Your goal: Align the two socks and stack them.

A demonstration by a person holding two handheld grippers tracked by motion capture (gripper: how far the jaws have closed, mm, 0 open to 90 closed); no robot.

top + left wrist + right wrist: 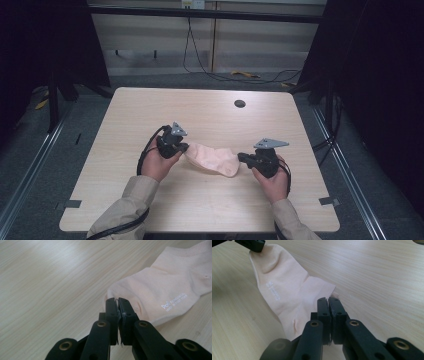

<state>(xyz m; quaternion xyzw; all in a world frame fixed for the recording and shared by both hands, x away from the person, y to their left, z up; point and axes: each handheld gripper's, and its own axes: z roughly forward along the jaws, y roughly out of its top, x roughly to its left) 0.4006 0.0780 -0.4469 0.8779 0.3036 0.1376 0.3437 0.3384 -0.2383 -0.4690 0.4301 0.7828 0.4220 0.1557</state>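
Nearest the camera in the high view, two beige sleeves (pixel 131 200) came up from the bottom edge, each hand wrapped around a black tool. The left tool (pixel 183 147) sat left of centre on the pale wooden surface (pixel 150 105), and the right tool (pixel 242 157) sat right of centre, slightly nearer the person. Between them lay a pale peach ankle sock (pixel 214 159), stretched at a slant from the left tool down towards the right one and sagging onto the surface in its middle. In the left gripper view the left tool (pixel 116 299) had its jaws pressed together on one end of the sock (pixel 160 290), with a thin edge of fabric caught between the tips; small white lettering (pixel 174 302) showed on the fabric beside the jaws. In the right gripper view the right tool (pixel 328 299) was likewise clamped shut on the ribbed cuff end of the sock (pixel 284 287), and the sock ran away from it up to the left tool (pixel 252 245) at the top left corner. Farther back on the surface was a small dark round hole (pixel 240 103). Beyond the far edge, black cables (pixel 200 60) trailed over a grey floor.
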